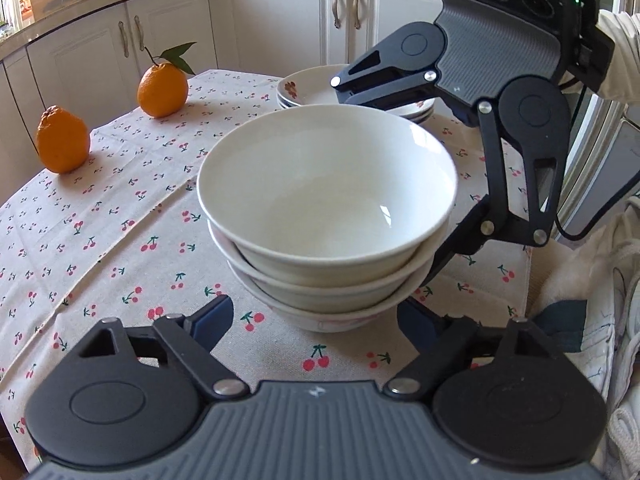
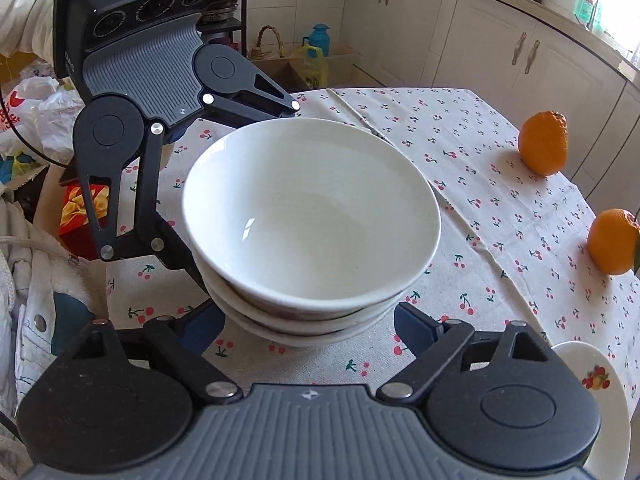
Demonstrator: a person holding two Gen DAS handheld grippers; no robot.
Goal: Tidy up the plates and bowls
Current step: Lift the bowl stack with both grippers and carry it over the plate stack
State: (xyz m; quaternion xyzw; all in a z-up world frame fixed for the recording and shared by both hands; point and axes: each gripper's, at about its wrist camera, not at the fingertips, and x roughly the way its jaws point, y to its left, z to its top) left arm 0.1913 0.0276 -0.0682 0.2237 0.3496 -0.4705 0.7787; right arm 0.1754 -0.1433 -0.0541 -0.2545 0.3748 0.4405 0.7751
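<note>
Jaws of the left gripper (image 1: 314,316) stand spread to either side of the foot of a stack of three nested white ceramic bowls (image 1: 328,184). There is a clear gap on one side. The other blue pad lies close to the lowest bowl, and I cannot tell whether it touches. The right gripper (image 2: 310,324) faces it from the opposite side of the stack, jaws parted in the same way and with daylight on at least one side. Neither tool is clamped on anything. Both are released and bracket the stack from opposing sides.

My judgement is that this pairing is deliberate. A nested pile this wide is easier to steady or shift from both sides than with a single pinch.

The bowls sit upright and roughly concentric on the cream cherry-print tablecloth (image 1: 120,220). That suggests the bowl part of the sorting is largely done.

Well beyond the stack from the left wrist view, two oranges (image 1: 162,90) rest on the cloth, one with a leafy stem. They are clear of the work.

Just behind the stack on the right gripper's side is a low pile of white plates with a red flower motif (image 1: 296,88). The bowls and plates are grouped separately.

Farthest back run cream kitchen cabinets (image 1: 280,12).
</note>
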